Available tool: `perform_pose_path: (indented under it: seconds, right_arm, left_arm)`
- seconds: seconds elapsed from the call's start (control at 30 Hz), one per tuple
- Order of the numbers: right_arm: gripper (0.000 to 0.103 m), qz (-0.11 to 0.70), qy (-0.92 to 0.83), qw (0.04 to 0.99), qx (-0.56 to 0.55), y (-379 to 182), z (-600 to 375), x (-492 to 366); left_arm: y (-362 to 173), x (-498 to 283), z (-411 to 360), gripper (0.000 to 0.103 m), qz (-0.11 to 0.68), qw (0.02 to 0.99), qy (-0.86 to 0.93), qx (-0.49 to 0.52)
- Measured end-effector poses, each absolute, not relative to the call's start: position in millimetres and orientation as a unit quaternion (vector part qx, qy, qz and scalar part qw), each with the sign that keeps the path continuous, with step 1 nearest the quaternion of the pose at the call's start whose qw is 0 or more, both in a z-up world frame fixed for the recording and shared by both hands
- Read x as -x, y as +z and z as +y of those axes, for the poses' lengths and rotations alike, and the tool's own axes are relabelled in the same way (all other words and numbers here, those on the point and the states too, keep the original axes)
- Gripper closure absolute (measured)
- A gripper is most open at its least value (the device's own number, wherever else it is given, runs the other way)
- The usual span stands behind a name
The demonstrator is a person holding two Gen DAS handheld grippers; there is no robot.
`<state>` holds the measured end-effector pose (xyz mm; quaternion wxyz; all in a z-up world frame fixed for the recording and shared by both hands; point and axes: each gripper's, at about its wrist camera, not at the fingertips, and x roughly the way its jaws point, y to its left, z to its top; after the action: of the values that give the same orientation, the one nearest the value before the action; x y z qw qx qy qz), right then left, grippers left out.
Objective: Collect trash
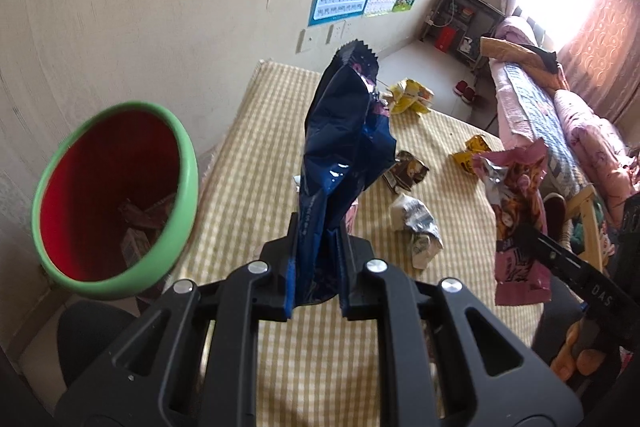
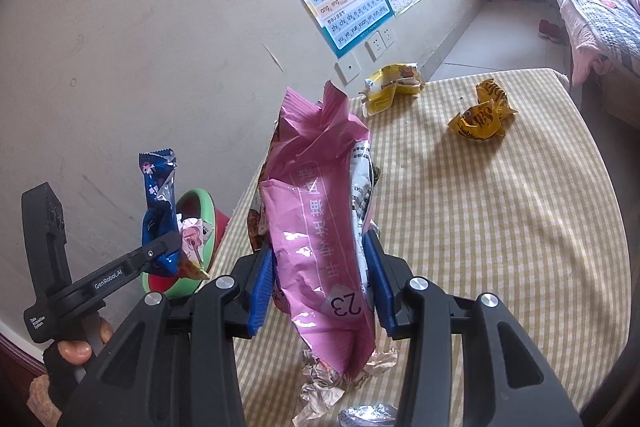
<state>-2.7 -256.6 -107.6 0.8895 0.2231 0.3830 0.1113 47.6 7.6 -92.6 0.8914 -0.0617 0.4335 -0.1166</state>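
Note:
My left gripper (image 1: 316, 267) is shut on a dark blue snack bag (image 1: 344, 147) and holds it upright above the checked table, to the right of the green-rimmed red bin (image 1: 182, 187). The bin has some trash inside. My right gripper (image 2: 320, 283) is shut on a pink snack bag (image 2: 320, 211), held above the table; the pink bag also shows in the left wrist view (image 1: 516, 219). In the right wrist view the left gripper (image 2: 168, 247) holds the blue bag (image 2: 156, 195) in front of the bin (image 2: 208, 211).
Loose wrappers lie on the yellow checked tablecloth (image 2: 500, 227): a yellow bag (image 2: 394, 81) at the far edge, a yellow wrapper (image 2: 482, 115), a brown one (image 1: 408, 171), a white crumpled one (image 1: 418, 223). Silvery wrappers (image 2: 340, 375) lie below the pink bag. A bed (image 1: 560, 115) stands right.

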Motion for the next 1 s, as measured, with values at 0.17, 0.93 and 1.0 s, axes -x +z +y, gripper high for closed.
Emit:
perform_pose_path:
  seconds: [0.17, 0.93, 1.0]
  right_arm:
    - [0.061, 0.389, 0.105, 0.888, -0.22, -110, -256, 6]
    - [0.06, 0.4, 0.112, 0.877, -0.242, -123, -260, 7]
    - [0.06, 0.401, 0.113, 0.876, -0.243, -124, -259, 7]
  left_arm:
    - [-114, -47, 3, 0.087, 0.466, 0.872, -0.134, 0.065]
    - [-134, -48, 1, 0.07, 0.478, 0.868, -0.122, 0.056]
    - [-128, -47, 0, 0.08, 0.47, 0.872, -0.123, 0.054]
